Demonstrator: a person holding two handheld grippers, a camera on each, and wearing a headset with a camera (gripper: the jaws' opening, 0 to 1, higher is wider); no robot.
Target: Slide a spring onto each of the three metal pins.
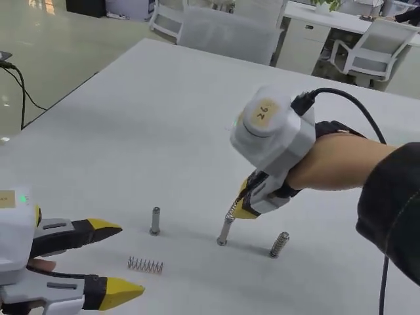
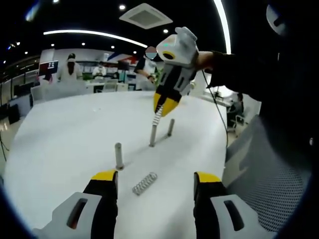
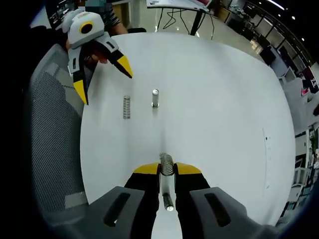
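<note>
Three metal pins stand upright on the white table. The left pin [image 1: 155, 220] is bare. Over the top of the middle pin [image 1: 224, 233] my right gripper [image 1: 244, 207] is shut on a spring [image 3: 167, 164], which sits on the pin's upper end. The right pin [image 1: 279, 244] wears a spring. A loose spring [image 1: 145, 265] lies flat in front of the left pin. My left gripper [image 1: 117, 259] is open near the table's front left, its yellow-tipped fingers [image 2: 105, 177] just short of the loose spring [image 2: 144, 183].
The white table [image 1: 164, 118] stretches far back, its left edge falling to the floor. Office chairs [image 1: 230, 29] and a desk stand beyond the far edge. A black cable [image 1: 354, 108] trails from the right gripper over the person's sleeve.
</note>
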